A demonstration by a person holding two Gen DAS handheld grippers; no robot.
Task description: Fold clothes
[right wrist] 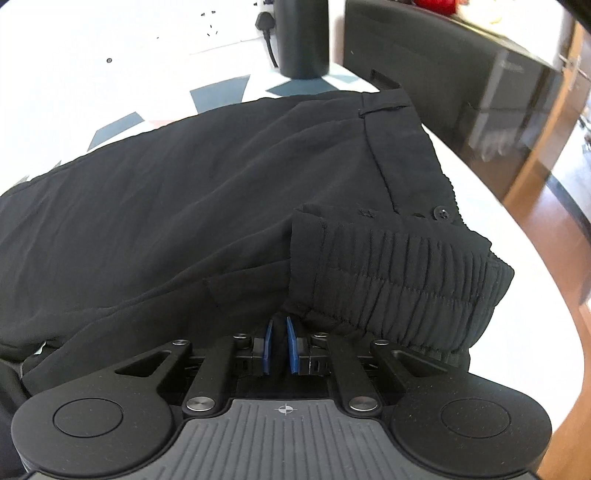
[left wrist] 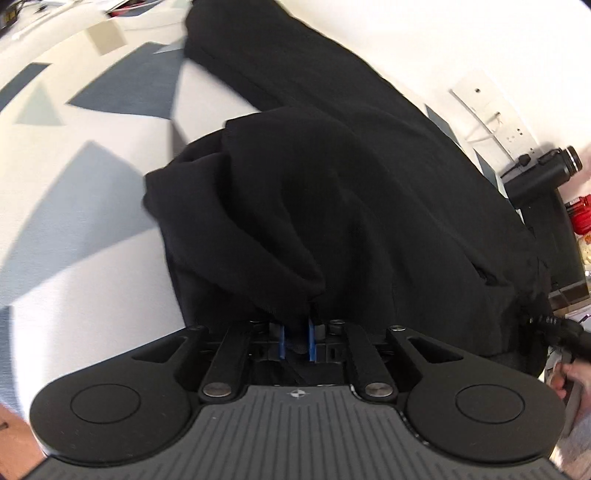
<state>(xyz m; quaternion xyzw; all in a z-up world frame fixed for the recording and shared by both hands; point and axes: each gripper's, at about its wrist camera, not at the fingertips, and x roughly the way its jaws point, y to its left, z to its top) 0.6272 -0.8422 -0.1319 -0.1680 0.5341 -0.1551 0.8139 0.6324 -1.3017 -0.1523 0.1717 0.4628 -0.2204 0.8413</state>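
Lying across a white table (left wrist: 92,302) patterned with grey-blue triangles, a pair of black trousers (right wrist: 184,192) takes up most of both wrist views. In the left wrist view the left gripper (left wrist: 296,341) points steeply down at a bunched, rounded fold of the black cloth, and its blue pads (left wrist: 282,341) stand close together with a bit of dark fabric between them, so it is pinching the trousers at that fold; the rest of the garment runs away from it in a long band towards the far edge of the table. At the right rim of that view part of a hand (left wrist: 570,380) shows, beside a dark object too blurred to name. In the right wrist view the right gripper (right wrist: 279,345) is also angled down, its blue pads nearly pressed together with black fabric caught between them, just beside the ribbed elastic waistband (right wrist: 399,273), which is doubled over onto the trousers. A small black button (right wrist: 442,212) sits on the flat part of the waistband above the ribbing, and a belt loop (right wrist: 380,109) lies farther along. Beyond the trousers a dark cylinder (right wrist: 303,37) stands upright on the table next to a black plug (right wrist: 265,20), and a dark cabinet (right wrist: 461,85) stands off the table's curved edge over a wooden floor (right wrist: 554,236).
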